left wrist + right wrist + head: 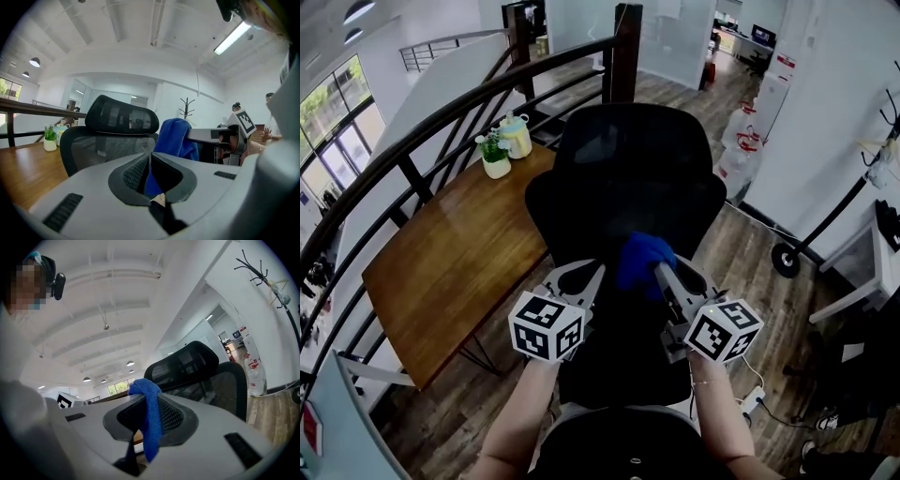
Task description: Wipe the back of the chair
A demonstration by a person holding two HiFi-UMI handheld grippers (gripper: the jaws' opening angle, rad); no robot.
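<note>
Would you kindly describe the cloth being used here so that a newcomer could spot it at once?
Find the black mesh office chair beside the wooden table. At its backrest, the right gripper is shut on a bunched cloth, the only bright blue thing among black and grey.

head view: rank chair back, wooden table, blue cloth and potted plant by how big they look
1. chair back and wooden table: close to alike, no clear order, and the chair is nearer
2. blue cloth
3. potted plant, though it stands farther away
</note>
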